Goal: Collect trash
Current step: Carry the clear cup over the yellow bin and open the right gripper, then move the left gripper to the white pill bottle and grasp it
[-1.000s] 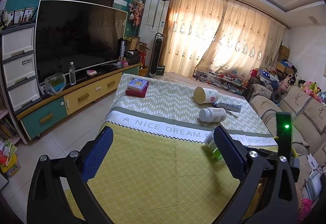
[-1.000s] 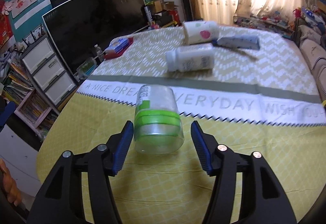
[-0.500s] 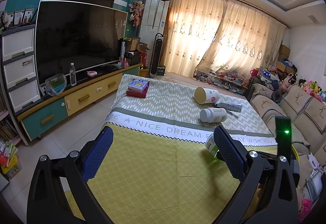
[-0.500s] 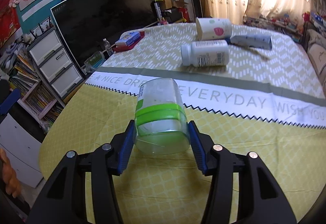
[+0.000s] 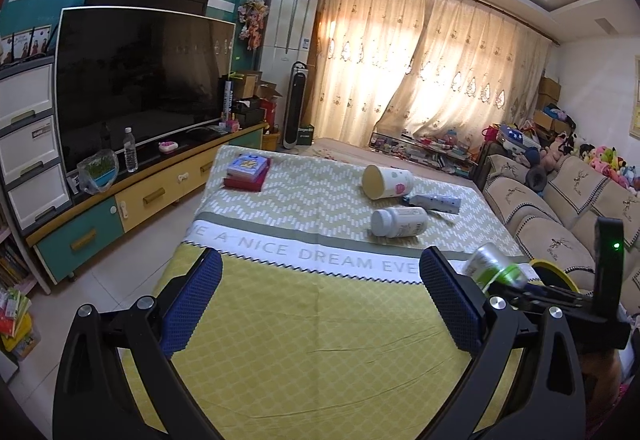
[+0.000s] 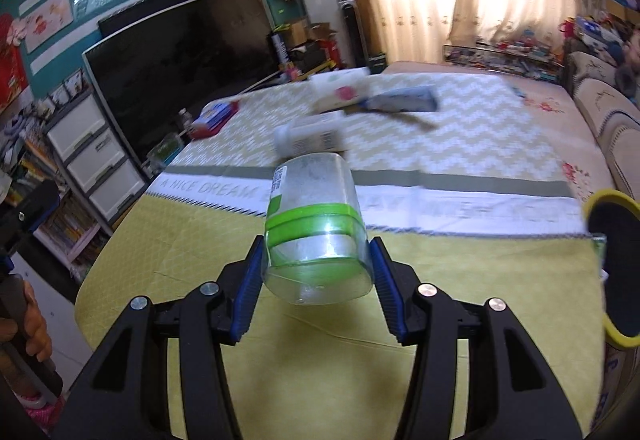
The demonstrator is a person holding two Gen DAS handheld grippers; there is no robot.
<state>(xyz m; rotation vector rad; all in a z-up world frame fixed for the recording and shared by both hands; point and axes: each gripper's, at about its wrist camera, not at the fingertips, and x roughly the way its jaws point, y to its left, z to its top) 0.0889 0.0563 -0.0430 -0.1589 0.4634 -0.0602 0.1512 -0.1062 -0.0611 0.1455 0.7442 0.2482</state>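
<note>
Right claw [image 6: 316,280]: pinching the clear plastic jar with green bands [image 6: 316,224] across its wide base, blue pads pressed on both sides; the jaws closed in on it during the last second.
Jar position: lying tilted between the right claw's jaws, lifted clear of the desk [image 6: 360,368], neck pointing away from the claw.
Left claw [image 5: 320,304]: spread wide, nothing between its jaws, hanging over the yellow near part of the cloth.
Remaining trash: a white pill bottle [image 5: 400,222], a paper cup on its side [image 5: 386,181] and a small blue box [image 5: 436,202], all well ahead of both claws; in the right wrist view they sit just beyond the jar.
Likely bin: a yellow-rimmed dark opening [image 6: 612,264] just to the right of the right claw, judged to be the drop point.
Slip risk: the jar is smooth, rounded and held near one end, so a quick swing could twist it out of the pads.
Crush risk: thin plastic may buckle if squeezed harder.
Edges: the desk's right edge lies close beside the right claw, the sofa [image 5: 560,208] beyond it.
Open room: bare cloth under and between the claws; the red book stack [image 5: 246,172] is far ahead-left.
</note>
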